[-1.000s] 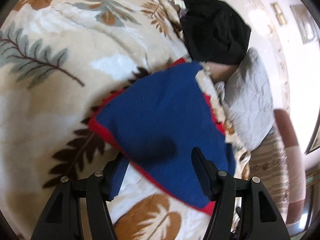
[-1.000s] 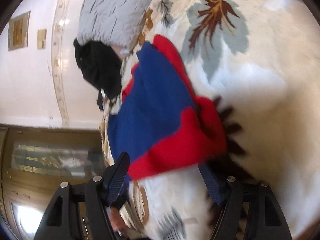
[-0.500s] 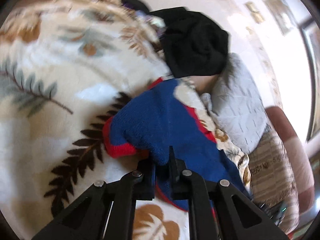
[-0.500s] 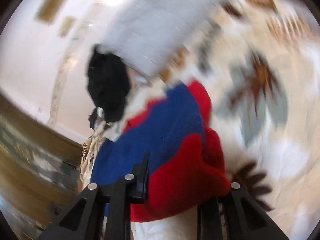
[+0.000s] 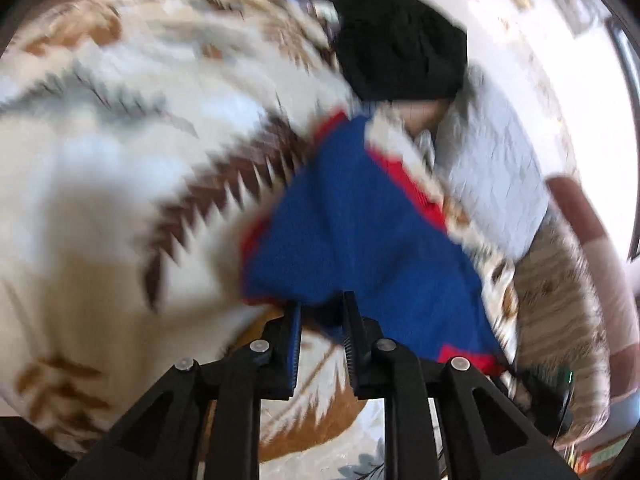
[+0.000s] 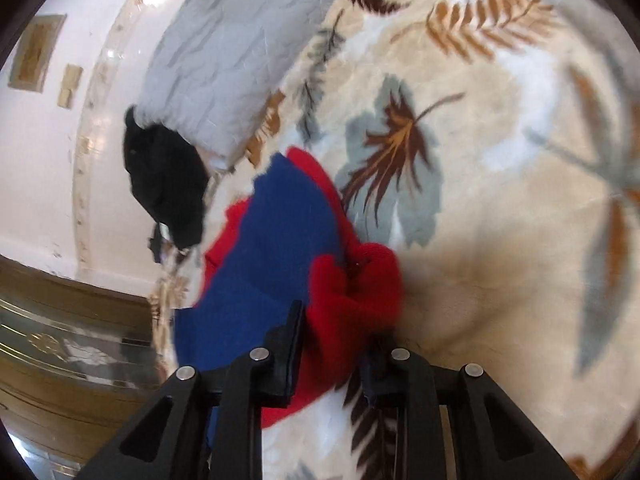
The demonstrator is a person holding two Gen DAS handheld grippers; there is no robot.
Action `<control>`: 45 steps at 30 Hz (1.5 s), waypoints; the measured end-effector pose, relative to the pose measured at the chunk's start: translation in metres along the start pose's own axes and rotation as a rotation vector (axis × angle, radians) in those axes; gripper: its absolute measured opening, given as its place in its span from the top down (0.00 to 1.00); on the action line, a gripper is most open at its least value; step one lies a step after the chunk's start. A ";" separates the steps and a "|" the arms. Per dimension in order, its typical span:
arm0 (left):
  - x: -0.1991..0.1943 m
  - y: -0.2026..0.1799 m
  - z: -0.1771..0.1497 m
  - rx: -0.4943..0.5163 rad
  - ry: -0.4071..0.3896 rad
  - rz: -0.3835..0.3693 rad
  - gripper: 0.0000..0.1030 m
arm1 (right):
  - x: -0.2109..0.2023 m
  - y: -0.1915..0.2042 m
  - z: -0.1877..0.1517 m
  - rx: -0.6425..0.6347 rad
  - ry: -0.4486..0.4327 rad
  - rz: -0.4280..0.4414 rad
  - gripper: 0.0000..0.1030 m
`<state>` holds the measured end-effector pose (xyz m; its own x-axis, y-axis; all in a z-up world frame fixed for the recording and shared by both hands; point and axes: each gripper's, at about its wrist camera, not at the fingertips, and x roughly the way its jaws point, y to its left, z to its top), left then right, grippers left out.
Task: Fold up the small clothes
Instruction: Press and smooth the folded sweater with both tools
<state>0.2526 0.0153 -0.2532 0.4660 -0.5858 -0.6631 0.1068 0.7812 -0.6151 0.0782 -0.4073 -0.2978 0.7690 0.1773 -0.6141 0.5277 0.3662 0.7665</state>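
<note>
We see a small blue knit garment with red trim [image 5: 360, 232] lying on a cream fleece blanket printed with brown and grey leaves [image 5: 100, 200]. Our left gripper [image 5: 320, 320] has its jaws drawn close together, and the near blue edge of the garment sits pinched between them; the rest of the cloth spreads away ahead and to the right of the fingers [image 5: 294, 332]. The left view is smeared by motion blur.

In the right wrist view, our right gripper [image 6: 332, 332] is clamped on a bunched red part of the same garment [image 6: 288, 240], which bulges up between and over the jaws, hiding the right finger's tip. The blue body stretches away to the upper left.

Beyond the garment lie a black cloth bundle [image 6: 164, 184] and a grey quilted pillow [image 6: 240, 52], touching each other at the blanket's far edge.
</note>
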 end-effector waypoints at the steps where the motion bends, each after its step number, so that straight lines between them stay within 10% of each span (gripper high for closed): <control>1: -0.007 0.002 0.003 -0.001 -0.031 0.004 0.76 | -0.007 0.003 -0.002 -0.007 -0.025 -0.005 0.73; 6: -0.021 -0.018 0.022 0.116 -0.152 0.020 0.63 | -0.013 0.056 -0.017 -0.229 -0.061 0.021 0.72; 12: 0.052 -0.056 0.034 0.279 -0.025 0.083 0.54 | 0.041 0.109 -0.005 -0.425 0.021 -0.066 0.73; 18: 0.116 -0.058 0.069 0.321 0.046 0.209 0.53 | 0.112 0.103 0.037 -0.453 0.037 -0.150 0.73; 23: 0.152 -0.042 0.089 0.324 0.079 0.305 0.31 | 0.150 0.070 0.062 -0.301 0.065 -0.125 0.74; 28: 0.133 -0.040 0.089 0.304 0.048 0.318 0.31 | 0.121 0.107 0.042 -0.451 0.034 -0.074 0.73; 35: 0.074 -0.048 0.043 0.360 0.007 0.337 0.31 | 0.113 0.142 -0.047 -0.619 0.254 0.051 0.73; 38: 0.045 -0.043 0.014 0.341 0.002 0.296 0.31 | 0.128 0.125 -0.075 -0.610 0.359 -0.009 0.72; 45: 0.006 0.001 -0.047 0.094 0.046 0.117 0.31 | 0.093 0.121 -0.093 -0.592 0.291 0.072 0.71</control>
<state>0.2146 0.0026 -0.2782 0.4398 -0.4975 -0.7477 0.1367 0.8599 -0.4918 0.1802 -0.2618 -0.2795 0.6222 0.4294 -0.6546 0.1272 0.7696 0.6257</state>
